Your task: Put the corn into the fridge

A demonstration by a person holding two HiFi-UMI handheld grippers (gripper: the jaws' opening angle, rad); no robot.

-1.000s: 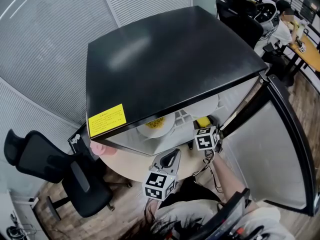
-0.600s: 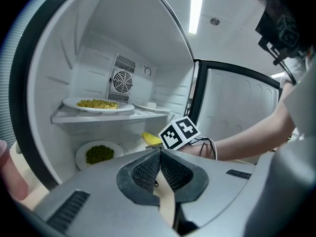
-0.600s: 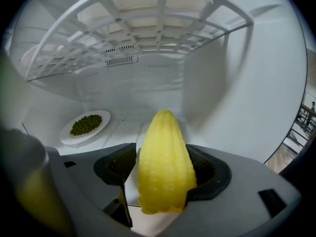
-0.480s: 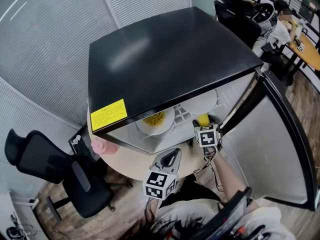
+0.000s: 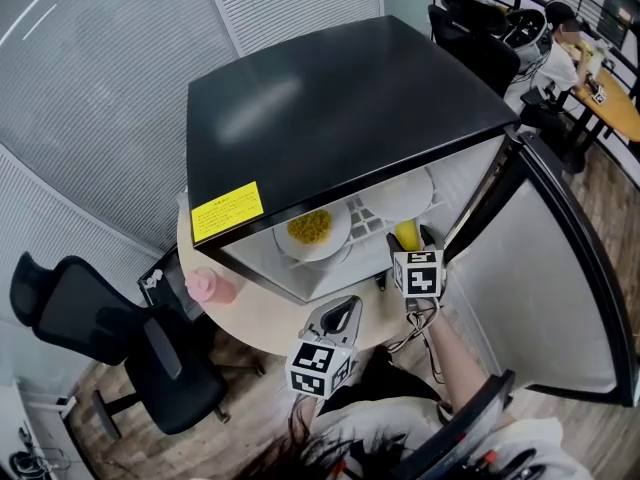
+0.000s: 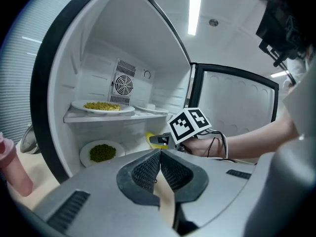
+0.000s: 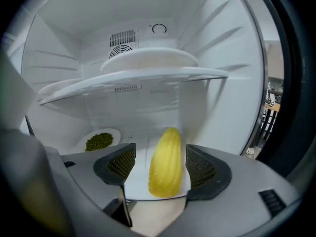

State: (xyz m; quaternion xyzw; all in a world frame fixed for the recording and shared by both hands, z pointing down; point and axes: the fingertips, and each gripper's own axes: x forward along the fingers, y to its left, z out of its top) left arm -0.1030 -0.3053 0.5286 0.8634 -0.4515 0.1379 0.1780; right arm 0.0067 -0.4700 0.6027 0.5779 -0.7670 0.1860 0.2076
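Note:
The yellow corn cob (image 7: 167, 162) lies on a white surface low inside the open fridge (image 5: 330, 108). My right gripper (image 7: 159, 159) is open, with the cob between its jaws and a gap on each side. The head view shows the right gripper (image 5: 408, 248) at the fridge mouth, the corn (image 5: 406, 234) just past its tips. My left gripper (image 6: 159, 154) is shut and empty, held back over the table in front of the fridge. In the head view the left gripper (image 5: 338, 318) is left of the right forearm.
A plate of yellow kernels (image 6: 102, 105) sits on the fridge shelf and a plate of green peas (image 7: 101, 141) on the floor at the left. The fridge door (image 5: 540, 298) stands open at the right. A pink bottle (image 5: 205, 286) stands on the round table (image 5: 270, 318). An office chair (image 5: 120, 348) is at the lower left.
The head view has shifted, so more of the fridge shelf and its plates shows. The right gripper stays at the fridge mouth by the corn. The left gripper has not moved.

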